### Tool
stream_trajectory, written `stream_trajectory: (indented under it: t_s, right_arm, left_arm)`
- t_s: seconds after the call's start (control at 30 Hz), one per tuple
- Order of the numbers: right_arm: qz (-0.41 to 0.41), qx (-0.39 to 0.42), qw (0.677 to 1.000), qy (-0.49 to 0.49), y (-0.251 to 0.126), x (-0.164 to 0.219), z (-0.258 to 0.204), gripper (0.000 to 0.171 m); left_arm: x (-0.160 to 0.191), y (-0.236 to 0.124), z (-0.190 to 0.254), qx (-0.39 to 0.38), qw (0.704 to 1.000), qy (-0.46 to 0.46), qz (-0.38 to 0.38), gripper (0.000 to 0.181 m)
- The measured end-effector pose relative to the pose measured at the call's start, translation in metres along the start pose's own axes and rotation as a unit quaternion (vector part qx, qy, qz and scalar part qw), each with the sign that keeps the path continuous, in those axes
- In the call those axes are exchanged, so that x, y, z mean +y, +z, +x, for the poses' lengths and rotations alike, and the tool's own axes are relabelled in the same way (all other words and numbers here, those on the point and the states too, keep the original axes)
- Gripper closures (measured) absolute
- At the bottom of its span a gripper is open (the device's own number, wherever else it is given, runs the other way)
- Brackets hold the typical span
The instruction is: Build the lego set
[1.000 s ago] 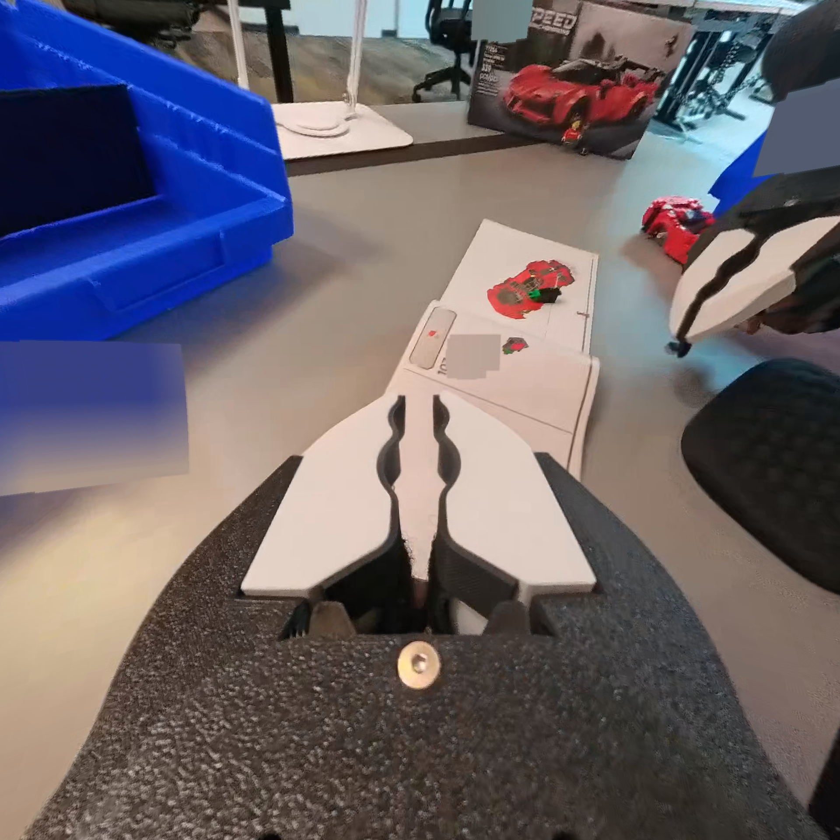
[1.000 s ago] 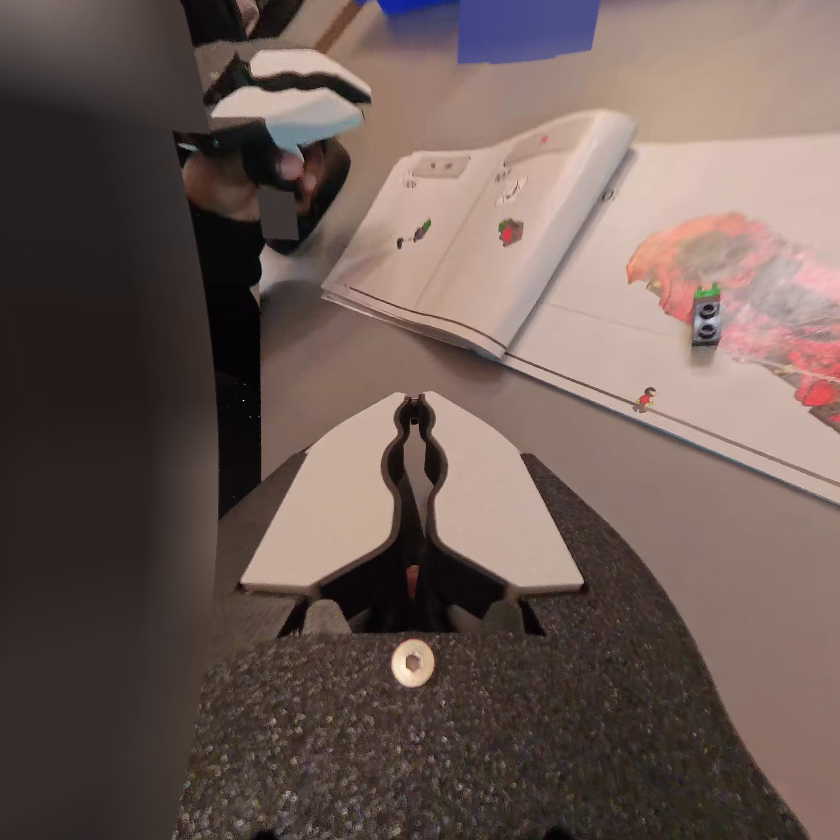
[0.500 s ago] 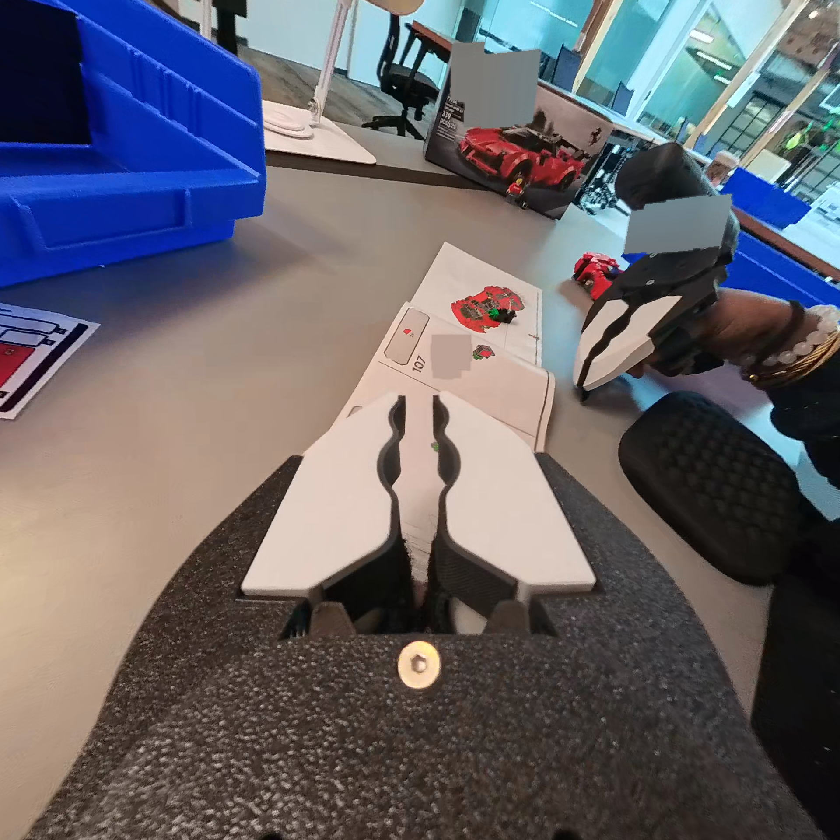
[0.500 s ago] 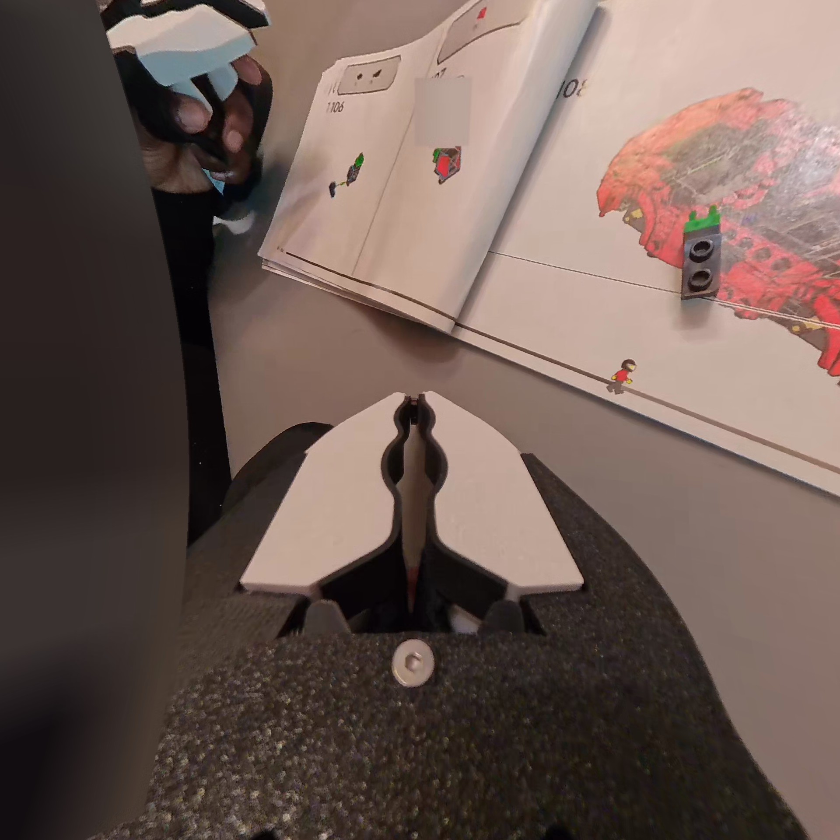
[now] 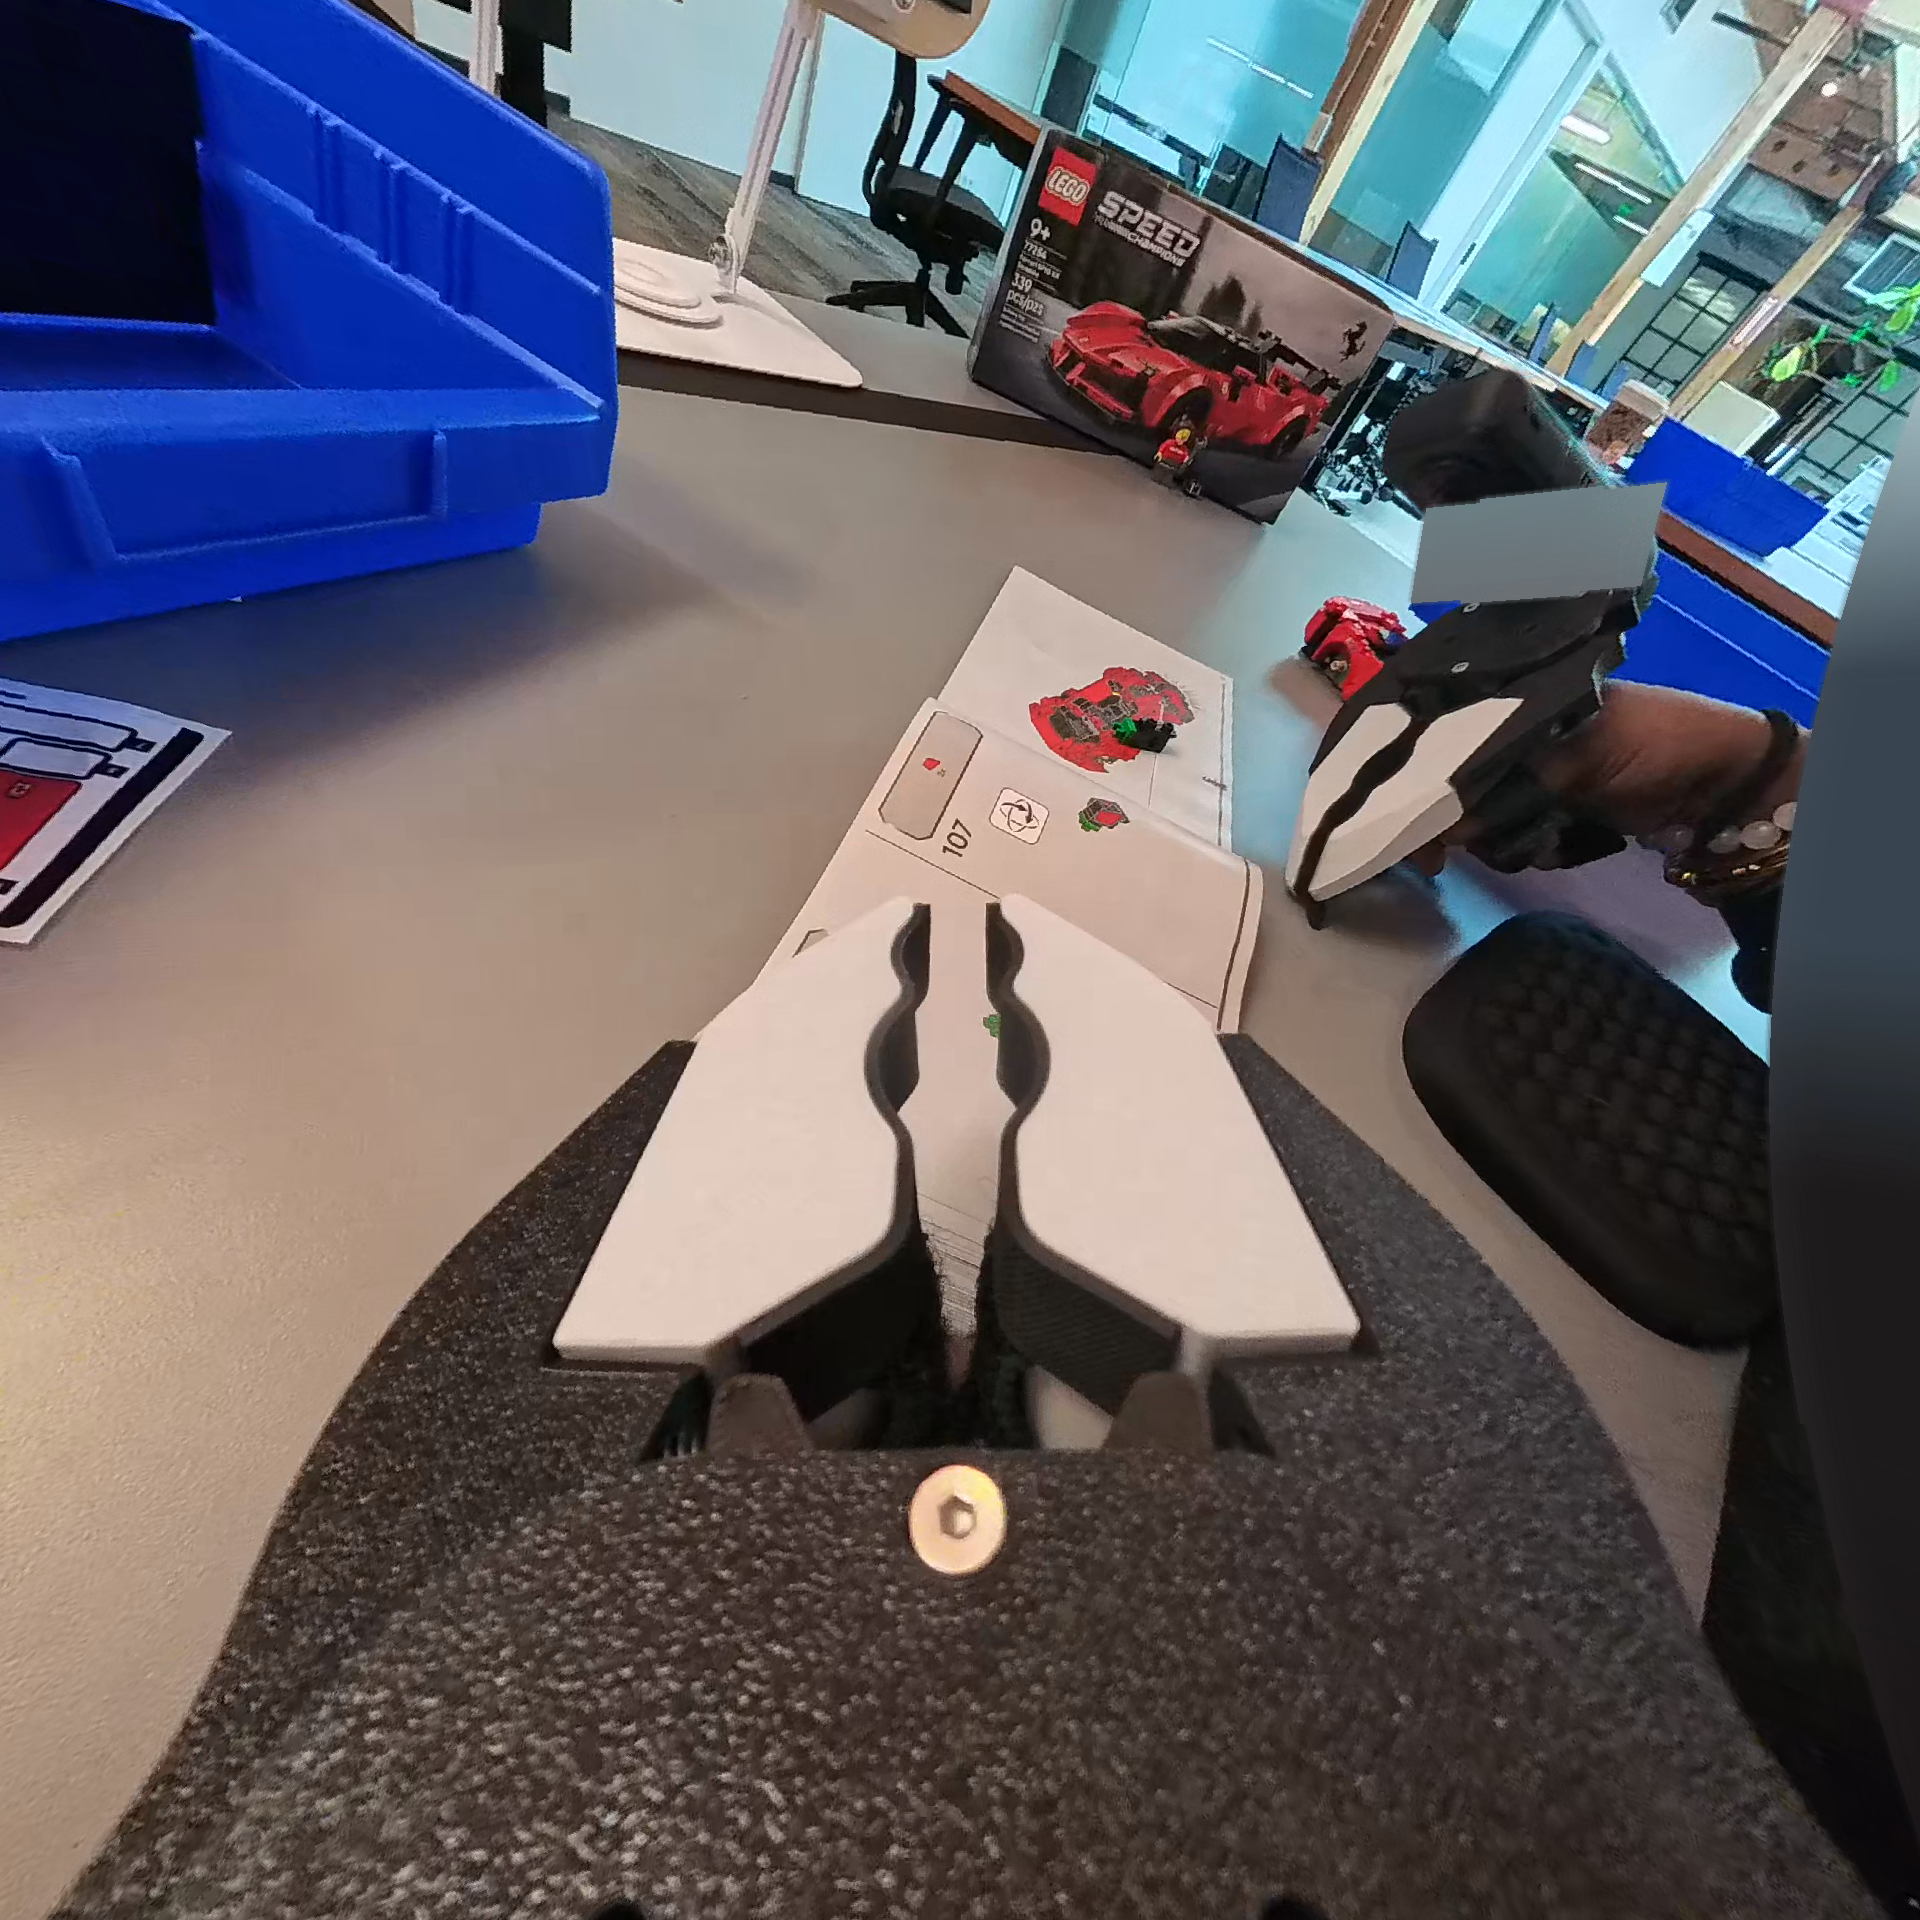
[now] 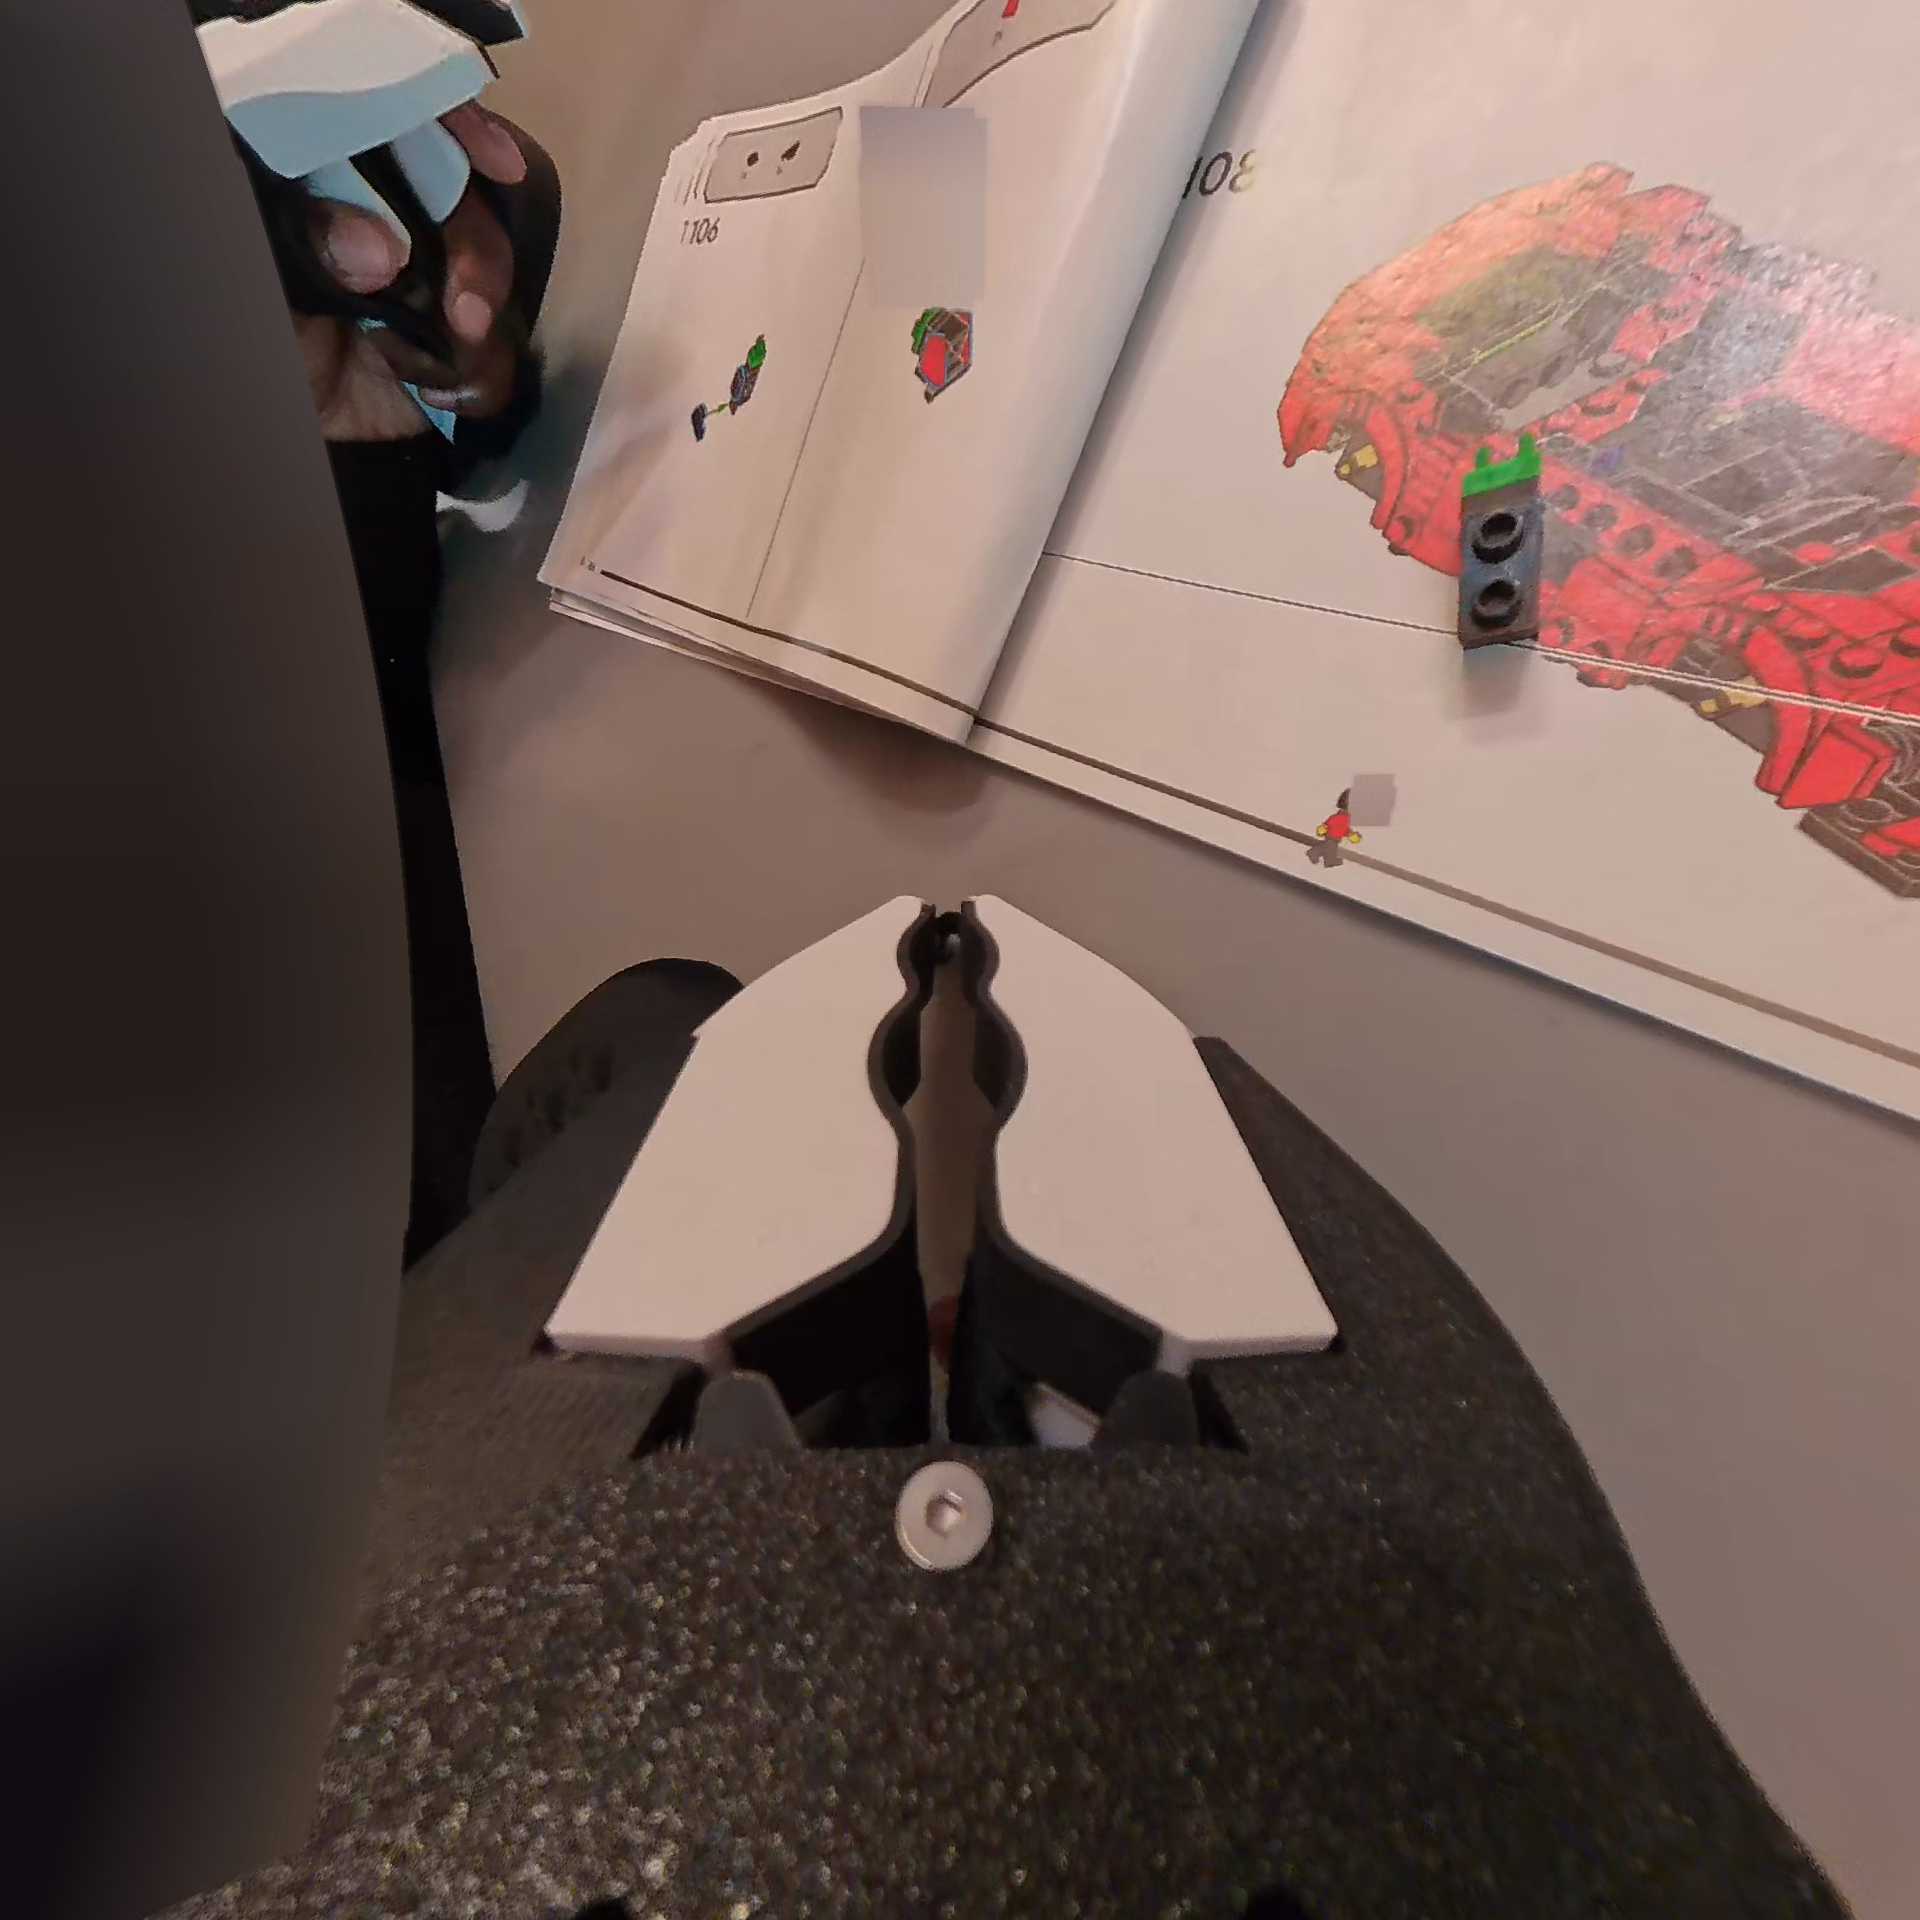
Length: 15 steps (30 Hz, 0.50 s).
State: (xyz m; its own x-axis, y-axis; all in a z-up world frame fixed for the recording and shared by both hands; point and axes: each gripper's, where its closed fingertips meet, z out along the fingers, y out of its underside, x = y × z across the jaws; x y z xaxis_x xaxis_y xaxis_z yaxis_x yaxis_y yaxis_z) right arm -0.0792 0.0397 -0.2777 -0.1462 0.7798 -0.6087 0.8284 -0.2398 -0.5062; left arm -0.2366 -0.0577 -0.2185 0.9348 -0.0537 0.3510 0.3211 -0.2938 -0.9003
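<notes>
An open instruction booklet (image 5: 1091, 831) lies on the grey table (image 5: 520, 935). A small dark grey plate with a green piece (image 6: 1498, 561) rests on its right page, also seen in the left wrist view (image 5: 1143, 732). My left gripper (image 5: 956, 914) is slightly open and empty, just short of the booklet's near edge. My right gripper (image 6: 948, 914) is shut on a tiny black piece (image 6: 948, 940). It is held low beside the booklet's right edge (image 5: 1311, 904). A partly built red car (image 5: 1345, 639) sits behind it.
A blue bin (image 5: 312, 364) stands at the far left, with a sticker sheet (image 5: 73, 800) in front of it. The set's box (image 5: 1174, 353) and a white lamp base (image 5: 717, 322) are at the back. A black padded rest (image 5: 1590, 1122) lies at the right.
My left gripper has pulled back and tilted up, so more of the room shows. My right gripper has come down and closer to the booklet, still shut on the black piece.
</notes>
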Motion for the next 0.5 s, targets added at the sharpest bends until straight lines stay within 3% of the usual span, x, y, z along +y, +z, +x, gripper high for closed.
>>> stream_trajectory:
  t_s: [0.03, 0.5]
  right_arm:
    - [0.001, 0.001, 1.000, 0.002, 0.0000, 0.0002, 0.0011, 0.166]
    - [0.002, 0.005, 1.000, 0.002, 0.0003, 0.0000, 0.0011, 0.166]
  left_arm:
    - [0.0002, 0.0001, -0.0001, 0.000, 1.000, 0.000, -0.001, 0.172]
    - [0.0012, 0.0009, -0.0002, 0.001, 1.000, -0.002, -0.005, 0.172]
